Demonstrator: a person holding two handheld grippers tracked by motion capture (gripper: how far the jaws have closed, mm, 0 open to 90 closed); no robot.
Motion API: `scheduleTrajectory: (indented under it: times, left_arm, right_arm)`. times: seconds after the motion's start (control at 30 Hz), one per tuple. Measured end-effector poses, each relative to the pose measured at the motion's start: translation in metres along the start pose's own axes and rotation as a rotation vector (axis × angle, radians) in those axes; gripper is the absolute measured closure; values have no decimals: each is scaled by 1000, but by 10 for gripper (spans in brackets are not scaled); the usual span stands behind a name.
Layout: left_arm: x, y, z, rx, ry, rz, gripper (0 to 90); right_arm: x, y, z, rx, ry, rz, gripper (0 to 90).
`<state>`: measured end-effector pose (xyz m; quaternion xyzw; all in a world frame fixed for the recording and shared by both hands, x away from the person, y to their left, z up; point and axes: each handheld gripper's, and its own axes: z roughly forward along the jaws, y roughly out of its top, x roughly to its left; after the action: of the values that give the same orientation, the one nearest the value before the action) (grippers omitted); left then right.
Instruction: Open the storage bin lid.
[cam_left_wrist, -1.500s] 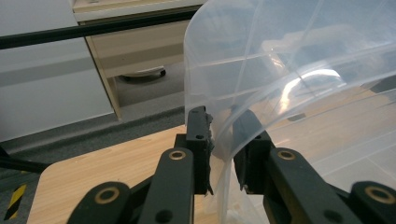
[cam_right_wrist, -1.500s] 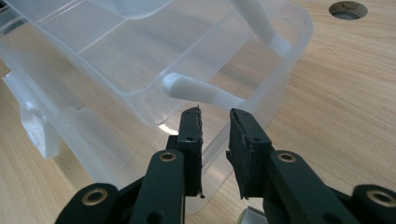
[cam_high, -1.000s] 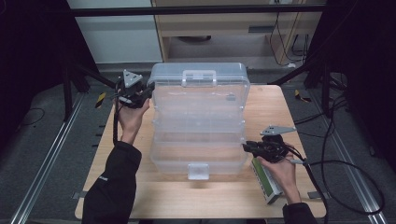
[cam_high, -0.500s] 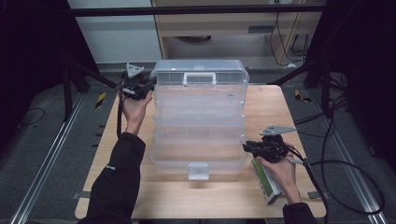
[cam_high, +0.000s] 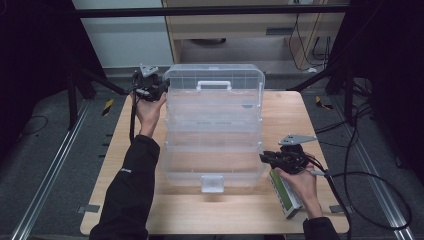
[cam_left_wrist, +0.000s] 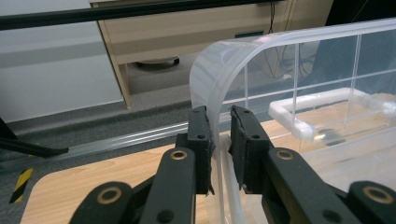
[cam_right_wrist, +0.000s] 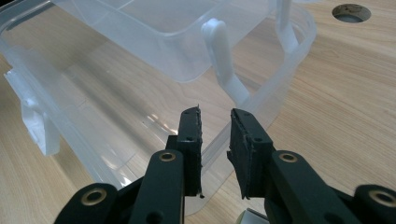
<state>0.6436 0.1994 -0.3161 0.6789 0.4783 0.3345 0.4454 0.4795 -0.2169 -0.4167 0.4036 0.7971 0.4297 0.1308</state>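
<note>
A clear plastic tiered case (cam_high: 215, 150) lies spread open on the wooden table (cam_high: 125, 150). Its lid (cam_high: 215, 75), with a white handle (cam_high: 215, 85), stands at the far end. My left gripper (cam_high: 159, 90) is at the lid's far left corner. In the left gripper view that gripper (cam_left_wrist: 219, 114) is shut on the lid's curved rim (cam_left_wrist: 210, 60), which fills the gap between its jaws. My right gripper (cam_high: 264, 157) is at the case's near right corner. There that gripper (cam_right_wrist: 215, 114) is shut on the bottom tray's rim (cam_right_wrist: 285, 79).
A green and white flat box (cam_high: 285, 195) lies under the right hand near the table's front right edge. A white latch (cam_high: 211, 183) sticks out at the case's front. A round hole (cam_right_wrist: 351, 11) is in the tabletop. A wooden cabinet (cam_high: 240, 25) stands beyond the table.
The left hand has carried its gripper and the lid's corner toward the table's far edge. The right gripper has stayed in place.
</note>
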Motion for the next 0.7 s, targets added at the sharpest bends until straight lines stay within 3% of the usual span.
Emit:
scheduleTrajectory:
  times: [0.3,0.7]
  left_arm:
    - [2,1,12,19,10,-21,779]
    - [2,5,30,111,61,29,752]
  right_arm:
    - [0,0,0,4,0,0,743]
    - [0,1,-1,10,-13,-3,752]
